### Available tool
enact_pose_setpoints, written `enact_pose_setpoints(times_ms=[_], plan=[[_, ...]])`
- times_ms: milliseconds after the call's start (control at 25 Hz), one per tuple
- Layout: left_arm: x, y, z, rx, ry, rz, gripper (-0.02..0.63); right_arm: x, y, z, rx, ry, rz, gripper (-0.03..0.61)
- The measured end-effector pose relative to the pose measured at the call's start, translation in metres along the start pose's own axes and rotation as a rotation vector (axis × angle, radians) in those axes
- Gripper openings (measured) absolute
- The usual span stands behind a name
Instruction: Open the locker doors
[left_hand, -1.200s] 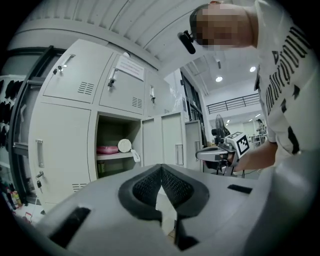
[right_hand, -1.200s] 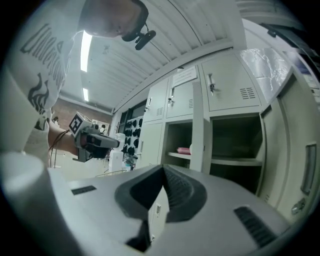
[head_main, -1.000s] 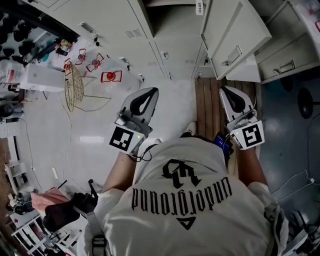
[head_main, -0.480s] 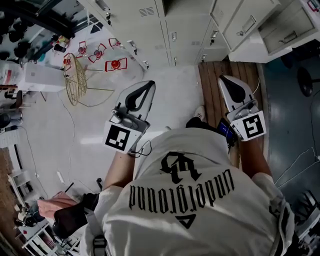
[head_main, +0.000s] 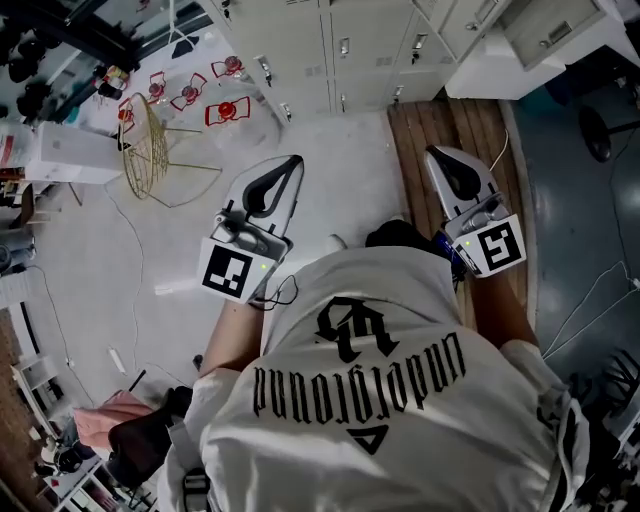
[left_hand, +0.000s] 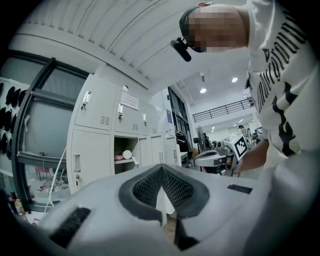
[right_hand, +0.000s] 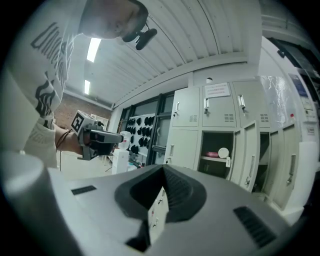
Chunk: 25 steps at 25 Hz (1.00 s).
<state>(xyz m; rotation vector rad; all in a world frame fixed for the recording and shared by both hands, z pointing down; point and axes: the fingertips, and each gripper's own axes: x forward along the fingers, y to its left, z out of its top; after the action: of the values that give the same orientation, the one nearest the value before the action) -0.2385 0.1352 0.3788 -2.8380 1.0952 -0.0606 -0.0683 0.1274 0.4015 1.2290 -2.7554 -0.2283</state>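
Note:
The grey lockers (head_main: 300, 45) run along the top of the head view, some way ahead of both grippers. In the right gripper view one lower compartment (right_hand: 218, 154) stands open, with a pink thing and a white roll on its shelf. More doors (right_hand: 250, 155) beside it hang ajar. The left gripper view shows the same open compartment (left_hand: 124, 156). My left gripper (head_main: 283, 172) is shut with nothing in it, and its pads meet at the tip (left_hand: 161, 170). My right gripper (head_main: 445, 165) is also shut and empty (right_hand: 162, 172). Neither one touches a locker.
A gold wire stool (head_main: 150, 160) and red-marked items (head_main: 225, 112) stand on the floor at the left. A white box (head_main: 70, 155) lies further left. A wooden floor strip (head_main: 455, 130) runs under the right gripper, with a white cabinet (head_main: 540, 45) at the upper right.
The lockers have slid toward the top of the head view as the person backs away from them. Both grippers stay shut and level in front of the body.

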Motion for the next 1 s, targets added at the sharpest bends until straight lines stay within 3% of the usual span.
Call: enact_pose_setpoints(times_ms=[360,1000], plan=[[0.002,-0.040,0.007,-0.006,-0.009,0.057,0.006,-0.046,-0.009,0.008,-0.009,-0.021,0.047,0.005],[0.071,-0.172,0.013,-0.002,0.020,0.086,0.006,-0.180,-0.071,-0.018,0.005,-0.036,0.107,0.005]])
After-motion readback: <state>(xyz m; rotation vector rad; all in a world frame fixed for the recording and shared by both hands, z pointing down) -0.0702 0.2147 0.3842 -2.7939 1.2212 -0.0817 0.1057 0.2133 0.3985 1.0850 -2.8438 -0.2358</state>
